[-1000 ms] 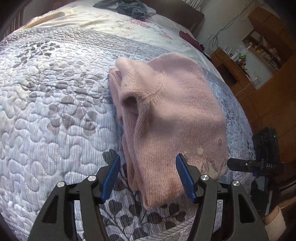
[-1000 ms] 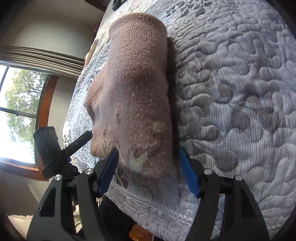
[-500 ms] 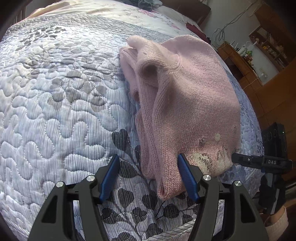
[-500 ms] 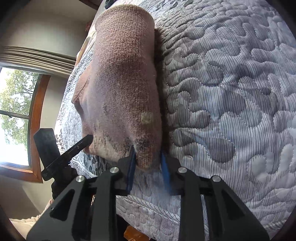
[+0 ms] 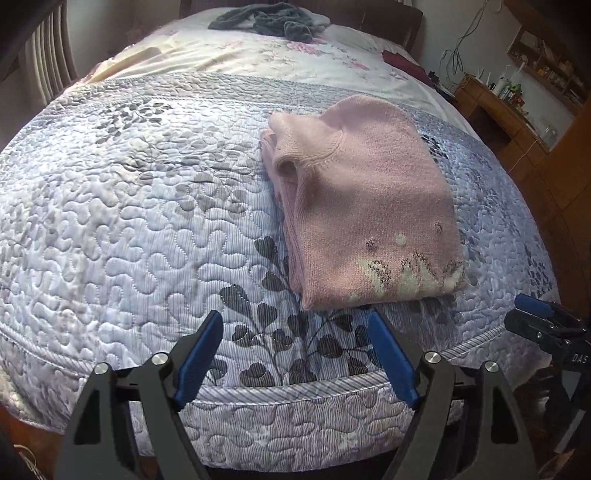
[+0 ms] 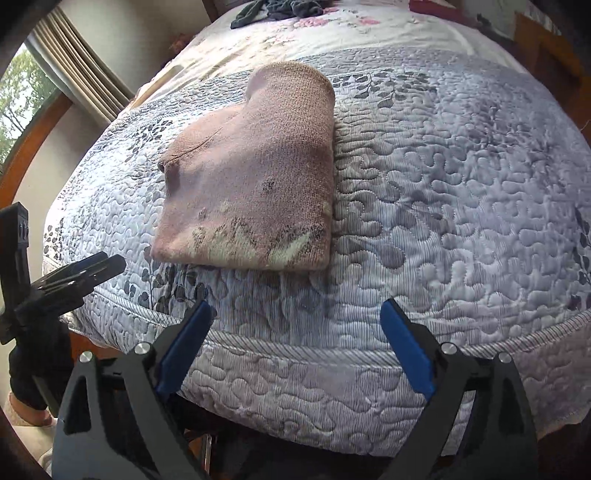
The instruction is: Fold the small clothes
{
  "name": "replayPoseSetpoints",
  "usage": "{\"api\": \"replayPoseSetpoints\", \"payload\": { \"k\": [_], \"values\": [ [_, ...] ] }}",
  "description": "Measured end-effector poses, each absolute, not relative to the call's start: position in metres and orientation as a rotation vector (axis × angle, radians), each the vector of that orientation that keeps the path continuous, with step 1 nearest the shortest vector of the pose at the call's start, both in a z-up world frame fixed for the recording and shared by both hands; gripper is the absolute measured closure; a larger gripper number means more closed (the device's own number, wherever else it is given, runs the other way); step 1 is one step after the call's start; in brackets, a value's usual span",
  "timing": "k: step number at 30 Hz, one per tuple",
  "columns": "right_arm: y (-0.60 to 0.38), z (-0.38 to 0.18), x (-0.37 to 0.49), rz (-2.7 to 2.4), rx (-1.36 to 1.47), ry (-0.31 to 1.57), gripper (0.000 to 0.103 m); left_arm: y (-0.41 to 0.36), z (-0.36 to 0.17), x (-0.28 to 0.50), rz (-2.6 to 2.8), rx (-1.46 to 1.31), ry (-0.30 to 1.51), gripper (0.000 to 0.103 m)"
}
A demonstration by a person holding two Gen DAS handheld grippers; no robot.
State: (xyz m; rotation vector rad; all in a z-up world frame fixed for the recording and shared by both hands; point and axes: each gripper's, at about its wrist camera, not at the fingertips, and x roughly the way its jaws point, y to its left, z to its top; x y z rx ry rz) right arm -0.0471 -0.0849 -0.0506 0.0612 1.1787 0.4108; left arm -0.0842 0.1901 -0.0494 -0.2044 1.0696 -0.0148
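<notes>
Both grippers have drawn back from the pink sweater (image 5: 364,206) since a second ago, when their blue pads flanked its near hem and the right one then pinched it; now we see it lying free on the bed. Our left gripper (image 5: 295,345) hangs over the near edge of the quilted bedspread (image 5: 122,236), its jaws spread wide with nothing between them but the leaf print of the cover. Our right gripper (image 6: 295,334) is likewise wide open and empty, poised over the corded border of the mattress edge. The sweater rests folded into a compact block on the bedspread, its hem with the pale and dark knitted pattern facing us and the neckline turned to the far left in the left wrist view. It lies near the foot edge, just beyond both sets of fingertips, touching neither. In the right wrist view the other gripper shows at the left margin, beside a curtained window (image 6: 22,99). At the head of the bed a heap of grey clothes (image 5: 269,20) sits on a floral sheet (image 5: 229,51), well apart from the sweater.
</notes>
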Motion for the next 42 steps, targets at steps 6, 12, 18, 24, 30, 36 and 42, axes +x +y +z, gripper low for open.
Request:
{"api": "replayPoseSetpoints", "payload": {
  "k": [6,12,18,24,30,36,42],
  "values": [
    [-0.079,-0.029,-0.068,0.327,0.029,1.148,0.009,0.191,-0.03,-0.107,0.035,-0.188,1.058,0.019],
    [-0.078,-0.009,-0.086,0.266,0.029,1.137,0.007,0.187,-0.016,-0.126,0.064,-0.175,1.043,0.019],
    [-0.072,0.001,-0.1,0.238,0.005,1.119,0.005,0.176,-0.008,-0.142,0.085,-0.116,1.03,0.019],
    [-0.068,0.008,-0.108,0.204,-0.038,1.094,0.005,0.171,-0.001,-0.154,0.1,-0.088,1.012,0.019],
    [-0.066,0.016,-0.112,0.165,-0.064,1.059,0.005,0.168,0.001,-0.158,0.116,-0.064,1.003,0.019],
    [-0.064,0.022,-0.112,0.151,-0.08,1.036,0.005,0.164,0.001,-0.159,0.131,-0.038,0.989,0.019],
    [-0.062,0.021,-0.11,0.152,-0.08,1.038,0.005,0.161,-0.002,-0.155,0.131,-0.039,0.991,0.019]
  ]
}}
